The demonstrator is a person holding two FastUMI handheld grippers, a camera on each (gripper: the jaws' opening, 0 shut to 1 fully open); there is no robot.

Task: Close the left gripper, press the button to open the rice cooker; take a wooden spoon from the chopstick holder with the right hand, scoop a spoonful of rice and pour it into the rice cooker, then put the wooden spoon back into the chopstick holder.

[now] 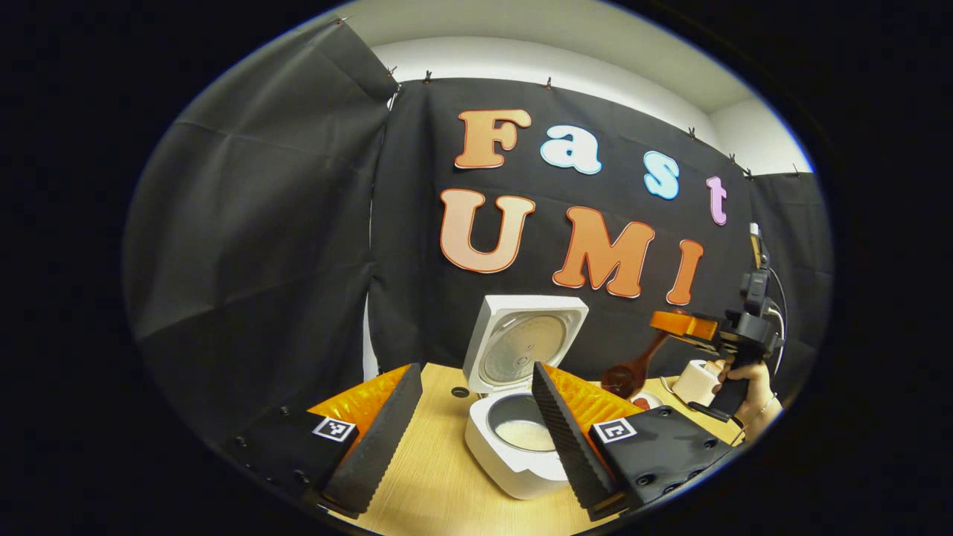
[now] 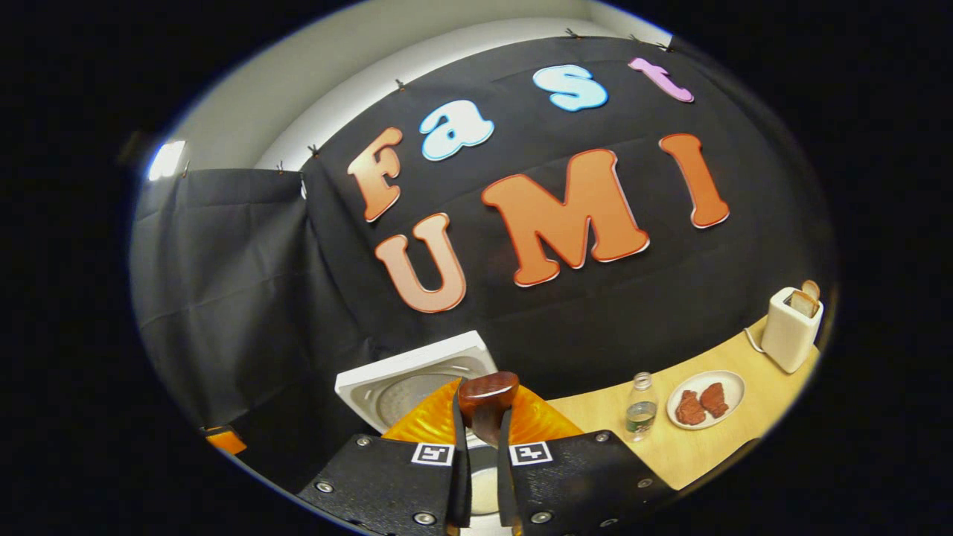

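L gripper [image 1: 470,435] w/ jaws wide apart, low over wooden table [image 1: 439,484]. Rice cooker [image 1: 514,439] between the fingers, lid [image 1: 523,344] up, white rice in pot. To the right, a hand [image 1: 752,387] holds R gripper [image 1: 674,326], clamped on wooden spoon [image 1: 633,371], bowl end hanging down near cooker. White toaster [image 1: 696,381] behind it.

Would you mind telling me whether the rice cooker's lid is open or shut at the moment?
Open. In the left gripper view the rice cooker has its lid standing upright behind the pot, inner plate facing forward, with white rice visible in the bowl.
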